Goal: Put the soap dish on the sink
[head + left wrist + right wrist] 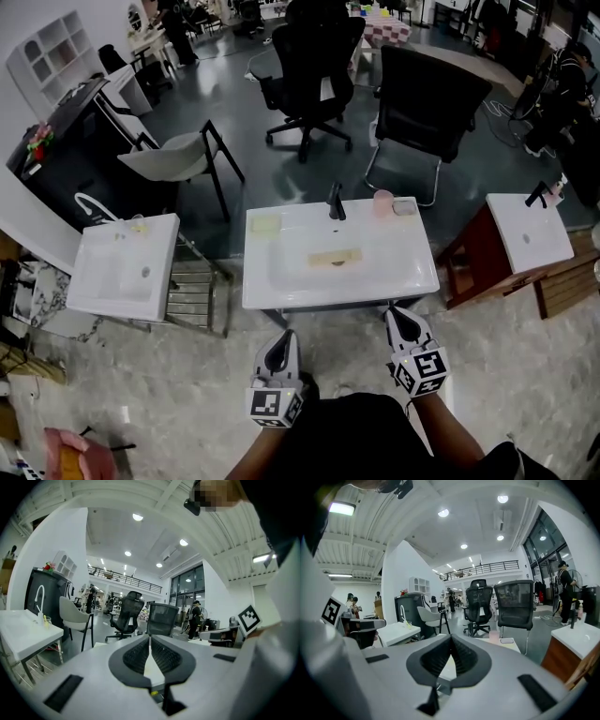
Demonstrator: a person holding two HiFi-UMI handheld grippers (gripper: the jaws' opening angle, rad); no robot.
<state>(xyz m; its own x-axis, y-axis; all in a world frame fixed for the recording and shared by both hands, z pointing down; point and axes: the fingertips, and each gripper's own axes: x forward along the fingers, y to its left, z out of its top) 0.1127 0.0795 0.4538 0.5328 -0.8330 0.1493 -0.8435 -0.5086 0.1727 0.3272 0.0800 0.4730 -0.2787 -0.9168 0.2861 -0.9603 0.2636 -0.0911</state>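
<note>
Both jaw pairs are closed empty, left gripper (285, 337) and right gripper (396, 314) held near the sink (281, 298), whose basin perhaps holds the ungrasped soap dish (336, 257).

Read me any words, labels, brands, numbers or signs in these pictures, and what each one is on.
No readable text in any view.
Cube of the left gripper: black and white square marker, a pattern, no letters.
Cube of the right gripper: the same kind of marker, no letters.
The pink cup: any print too small to tell.
</note>
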